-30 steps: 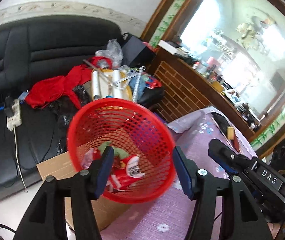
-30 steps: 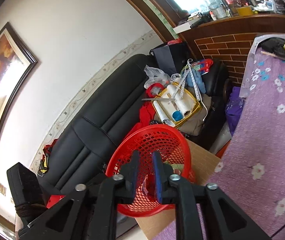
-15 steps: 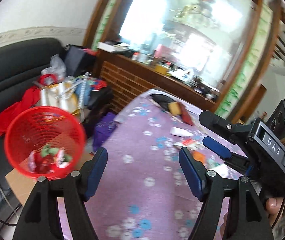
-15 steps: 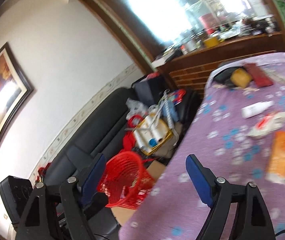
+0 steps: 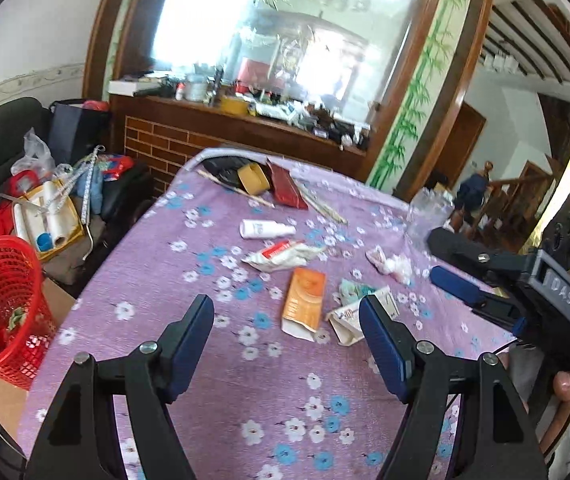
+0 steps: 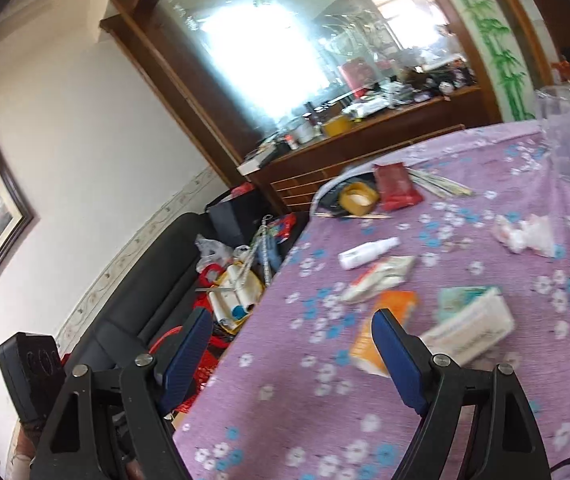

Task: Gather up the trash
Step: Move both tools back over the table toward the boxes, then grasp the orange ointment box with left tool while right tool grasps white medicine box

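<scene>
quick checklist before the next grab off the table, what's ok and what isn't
1. Left gripper open, nothing between the jaws: ok.
2. Right gripper open after its jaws have just been opening, empty: ok.
3. Trash left on the table: orange box, crumpled wrapper, tissue wad: not ok, uncollected.
4. Red basket upright beside the table, mouth clear: ok.
5. Picture sharp enough to aim: not ok, right wrist view blurred.
</scene>
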### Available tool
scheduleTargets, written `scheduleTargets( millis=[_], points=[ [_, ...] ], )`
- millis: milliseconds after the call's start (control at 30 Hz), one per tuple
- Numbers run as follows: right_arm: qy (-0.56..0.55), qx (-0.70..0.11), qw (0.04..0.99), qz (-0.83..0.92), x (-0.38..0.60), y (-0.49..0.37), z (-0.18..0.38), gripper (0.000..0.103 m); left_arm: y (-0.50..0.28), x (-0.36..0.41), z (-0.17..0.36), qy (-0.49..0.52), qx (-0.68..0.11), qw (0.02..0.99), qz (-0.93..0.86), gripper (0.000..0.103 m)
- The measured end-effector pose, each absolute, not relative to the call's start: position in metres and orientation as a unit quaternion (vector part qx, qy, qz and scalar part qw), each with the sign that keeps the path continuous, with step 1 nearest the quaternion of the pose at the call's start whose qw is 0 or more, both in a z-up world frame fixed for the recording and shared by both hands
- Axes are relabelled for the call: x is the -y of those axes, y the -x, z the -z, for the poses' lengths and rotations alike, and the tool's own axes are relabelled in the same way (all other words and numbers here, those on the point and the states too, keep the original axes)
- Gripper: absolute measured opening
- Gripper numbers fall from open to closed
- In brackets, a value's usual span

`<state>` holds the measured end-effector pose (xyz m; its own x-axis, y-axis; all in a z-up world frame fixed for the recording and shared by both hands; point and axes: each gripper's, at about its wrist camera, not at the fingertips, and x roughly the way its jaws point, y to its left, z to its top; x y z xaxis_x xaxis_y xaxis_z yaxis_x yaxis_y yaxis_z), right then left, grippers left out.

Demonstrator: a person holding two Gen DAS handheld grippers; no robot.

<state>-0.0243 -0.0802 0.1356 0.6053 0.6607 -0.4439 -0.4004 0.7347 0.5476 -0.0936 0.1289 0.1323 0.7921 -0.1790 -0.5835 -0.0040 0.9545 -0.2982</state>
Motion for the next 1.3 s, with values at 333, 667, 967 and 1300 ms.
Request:
scheduleTargets(
  millis=[333,667,967,1300],
  points=[
    [-0.233,-0.345,0.874,-0.252,0.160,-0.003,-0.115,0.085,0.062,-0.099,-0.117,0.125,-0.349,0.927,0.058,0.076],
    [-0.267,-0.415,0.845,-0.204,0.197,-0.068,-0.060,0.085,0.006,-0.065,-0.084,0.066,-0.393,0.914,0.079,0.076],
    [-0.296,-0.458,0.813,-0.205,0.196,-0.090,-0.006,0.084,-0.040,-0.062,-0.039,0.060,-0.445,0.889,0.084,0.075],
    [-0.250,-0.496,0.807,-0.199,0.173,-0.100,0.015,0.049,-0.056,-0.057,-0.014,0.064,-0.476,0.873,0.089,0.064]
  ],
)
